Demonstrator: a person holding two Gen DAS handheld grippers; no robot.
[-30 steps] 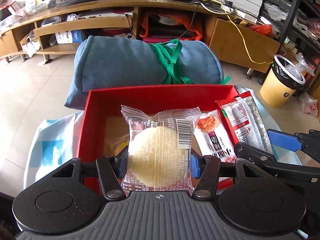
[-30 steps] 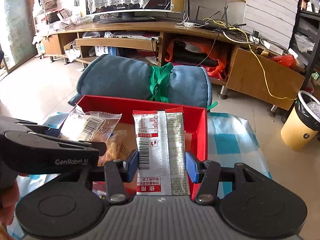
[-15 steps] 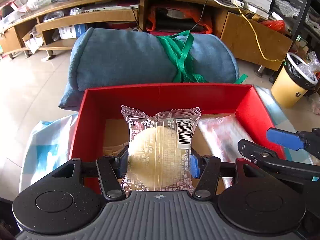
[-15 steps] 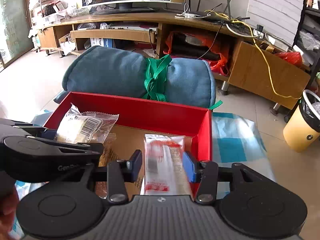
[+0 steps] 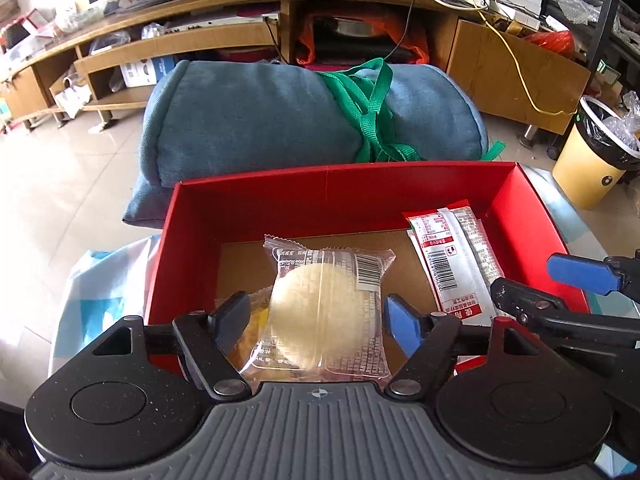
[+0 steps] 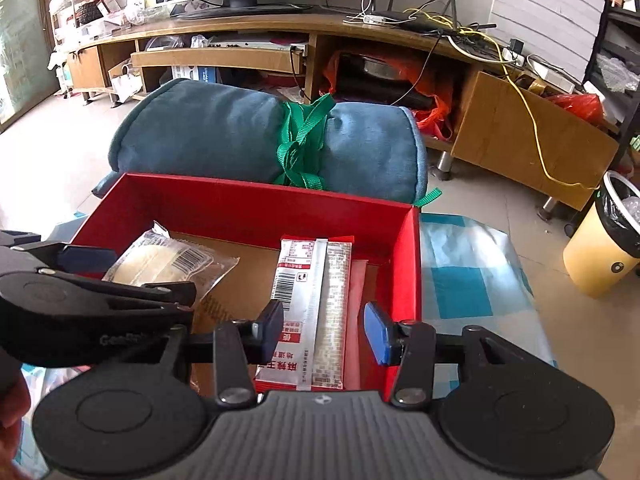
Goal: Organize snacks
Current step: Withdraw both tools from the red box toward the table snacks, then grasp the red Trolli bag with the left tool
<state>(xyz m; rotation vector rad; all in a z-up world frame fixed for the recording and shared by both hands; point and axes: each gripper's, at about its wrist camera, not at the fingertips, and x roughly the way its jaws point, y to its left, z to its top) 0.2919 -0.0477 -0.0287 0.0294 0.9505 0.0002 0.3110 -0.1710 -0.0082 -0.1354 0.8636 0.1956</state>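
Observation:
A red box sits on a blue-checked cloth. A clear-wrapped round pastry lies in the box between the spread fingers of my open left gripper. A red-and-white snack packet lies flat at the box's right side, between the spread fingers of my open right gripper. An orange snack lies partly hidden under the pastry. The right gripper shows in the left wrist view, the left gripper in the right wrist view.
A rolled blue cushion tied with green straps lies right behind the box. A wooden TV bench lines the back wall. A yellow bin stands on the floor at the right.
Both grippers have opened. The pastry and the red-and-white packet were let go and now lie inside the red box. Both grippers moved closer over the box.

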